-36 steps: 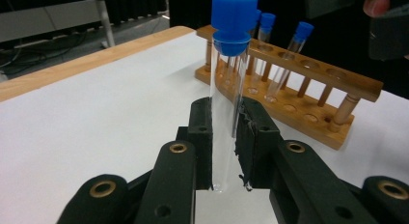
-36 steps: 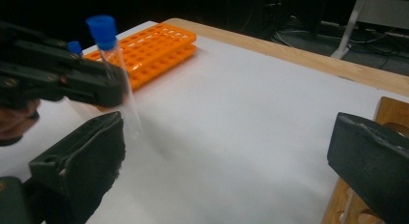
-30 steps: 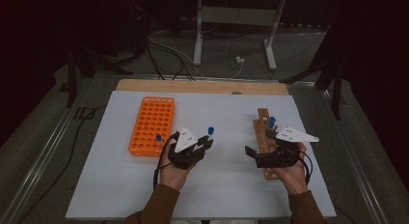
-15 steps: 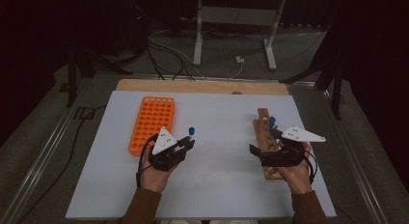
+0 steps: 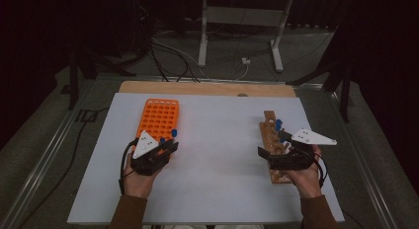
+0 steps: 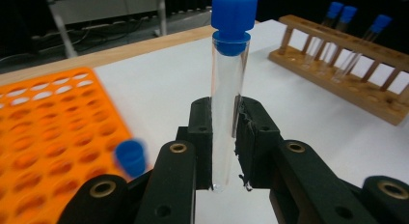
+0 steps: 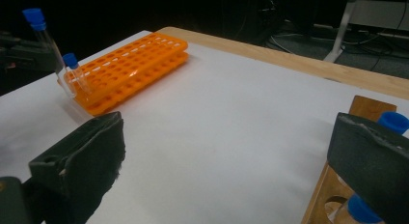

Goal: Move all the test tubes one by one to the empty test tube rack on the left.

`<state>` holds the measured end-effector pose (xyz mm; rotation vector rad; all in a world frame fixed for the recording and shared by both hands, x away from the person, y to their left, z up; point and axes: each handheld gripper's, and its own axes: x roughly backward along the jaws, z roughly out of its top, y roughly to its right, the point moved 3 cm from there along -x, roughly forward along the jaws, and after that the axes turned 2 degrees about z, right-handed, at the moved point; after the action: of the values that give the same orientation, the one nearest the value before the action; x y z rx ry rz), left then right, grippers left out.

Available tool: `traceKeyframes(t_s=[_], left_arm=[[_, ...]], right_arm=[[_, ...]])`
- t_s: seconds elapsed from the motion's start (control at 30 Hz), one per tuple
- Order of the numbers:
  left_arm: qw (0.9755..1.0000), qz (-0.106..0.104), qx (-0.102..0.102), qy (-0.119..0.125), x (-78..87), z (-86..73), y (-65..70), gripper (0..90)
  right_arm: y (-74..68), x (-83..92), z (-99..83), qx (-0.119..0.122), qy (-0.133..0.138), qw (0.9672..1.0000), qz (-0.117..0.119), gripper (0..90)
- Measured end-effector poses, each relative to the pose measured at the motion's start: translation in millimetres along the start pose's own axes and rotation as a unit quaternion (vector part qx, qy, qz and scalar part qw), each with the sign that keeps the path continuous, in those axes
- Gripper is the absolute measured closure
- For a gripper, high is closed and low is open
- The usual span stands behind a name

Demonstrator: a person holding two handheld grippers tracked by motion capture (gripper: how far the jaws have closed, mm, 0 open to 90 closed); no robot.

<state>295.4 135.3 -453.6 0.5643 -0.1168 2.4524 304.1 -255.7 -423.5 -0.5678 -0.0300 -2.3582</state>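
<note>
One capped tube [image 6: 227,89] clamped in left hand-held gripper [image 6: 223,142], at orange rack [image 5: 159,119] edge, not yet slotted; one tube [image 7: 76,75] already in. Right hand-held gripper [image 7: 231,161] spread, empty, at wooden rack [image 5: 274,145]; several tubes remain.

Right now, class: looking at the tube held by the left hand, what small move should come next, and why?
Probably lower the test tube into an empty hole of the orange rack. The left tongs grip it upright, blue cap up, at the rack's near end beside one tube already seated. The right tongs stand open by the wooden rack, which holds more capped tubes.
</note>
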Motion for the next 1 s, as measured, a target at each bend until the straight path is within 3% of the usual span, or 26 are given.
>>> traceKeyframes(t_s=[0.4,0.67,1.0], left_arm=[[0.9991,0.04,0.016,0.003,16.3,-13.7,-23.9,78.4],[0.9956,0.087,0.031,0.016,17.5,-21.8,-40.7,78.5],[0.9948,0.097,0.03,0.015,2.5,-24.8,-44.6,78.5]], right_arm=[[-0.1,0.5,0.3,0.001,0.0,1.0,0.003,0.0],[0.0,1.5,0.7,0.004,0.001,1.0,0.003,0.0],[-0.3,1.3,0.3,0.006,0.0,1.0,0.006,0.0]])
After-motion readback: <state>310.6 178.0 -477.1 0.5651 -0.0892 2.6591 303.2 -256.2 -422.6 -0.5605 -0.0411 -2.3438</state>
